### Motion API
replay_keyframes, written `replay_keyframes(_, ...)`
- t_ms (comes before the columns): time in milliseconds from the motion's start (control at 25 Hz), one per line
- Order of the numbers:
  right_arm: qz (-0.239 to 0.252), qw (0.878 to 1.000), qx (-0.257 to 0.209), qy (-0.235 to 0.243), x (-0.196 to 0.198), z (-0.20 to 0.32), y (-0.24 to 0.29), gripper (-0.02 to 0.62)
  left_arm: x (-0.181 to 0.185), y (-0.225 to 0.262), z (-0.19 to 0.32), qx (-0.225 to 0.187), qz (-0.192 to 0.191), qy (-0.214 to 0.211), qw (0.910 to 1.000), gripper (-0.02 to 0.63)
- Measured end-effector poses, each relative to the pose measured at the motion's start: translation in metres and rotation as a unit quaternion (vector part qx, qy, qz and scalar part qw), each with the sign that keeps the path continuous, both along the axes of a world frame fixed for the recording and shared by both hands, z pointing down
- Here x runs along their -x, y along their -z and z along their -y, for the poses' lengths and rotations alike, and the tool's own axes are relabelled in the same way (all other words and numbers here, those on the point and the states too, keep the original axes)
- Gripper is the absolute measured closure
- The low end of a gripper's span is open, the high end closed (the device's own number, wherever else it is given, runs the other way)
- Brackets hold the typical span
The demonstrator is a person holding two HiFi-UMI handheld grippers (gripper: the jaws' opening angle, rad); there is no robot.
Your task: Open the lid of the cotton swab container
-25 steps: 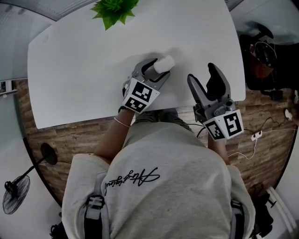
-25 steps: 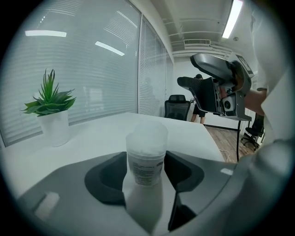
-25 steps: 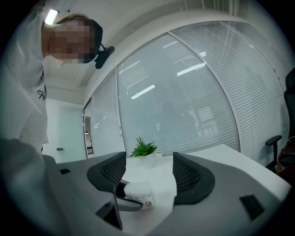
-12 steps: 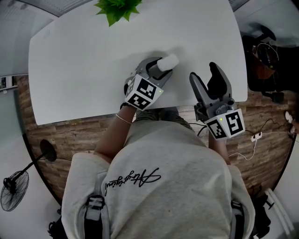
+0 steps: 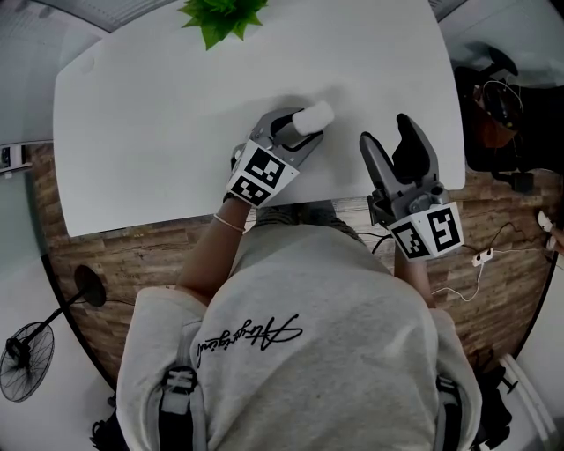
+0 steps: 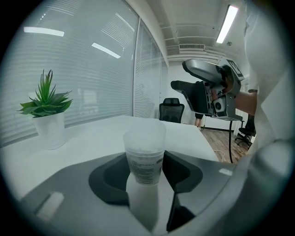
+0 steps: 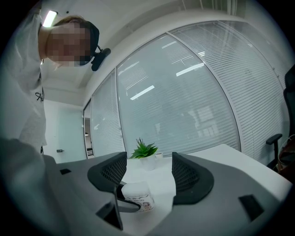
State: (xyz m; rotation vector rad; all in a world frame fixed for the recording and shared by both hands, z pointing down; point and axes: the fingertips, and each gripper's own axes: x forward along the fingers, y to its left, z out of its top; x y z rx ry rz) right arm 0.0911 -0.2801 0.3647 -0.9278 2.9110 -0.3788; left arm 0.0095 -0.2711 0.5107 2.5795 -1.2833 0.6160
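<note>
The cotton swab container [image 5: 314, 116] is a small translucent cup with its lid on. It stands upright on the white table [image 5: 159, 114], near the front edge. My left gripper [image 5: 304, 127] has just been closing, and its pads now press the container's [image 6: 144, 152] lower body from both sides. My right gripper [image 5: 386, 134] hovers to the right of the container, over the table's front edge. It is open and nothing is between its jaws. In the right gripper view the container [image 7: 138, 198] shows low down, beyond the open jaws.
A potted green plant [image 5: 220, 18] stands at the table's far edge. A dark office chair [image 5: 493, 97] is off the table's right end. A floor fan [image 5: 26, 361] and cables [image 5: 485, 255] lie on the wooden floor.
The left gripper's jaws have drawn in onto the container and its marker cube has tipped slightly. The right gripper and the container have stayed put.
</note>
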Motion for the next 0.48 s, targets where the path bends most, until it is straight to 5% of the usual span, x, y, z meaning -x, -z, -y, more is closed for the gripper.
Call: replay_keyframes(480, 0.004, 1.000, -0.021, 0.008, 0.003, 0.004, 0.013, 0.302, 0.012, 0.030, -0.006, -0.005, 0.019, -0.052, 0.9984, 0.394)
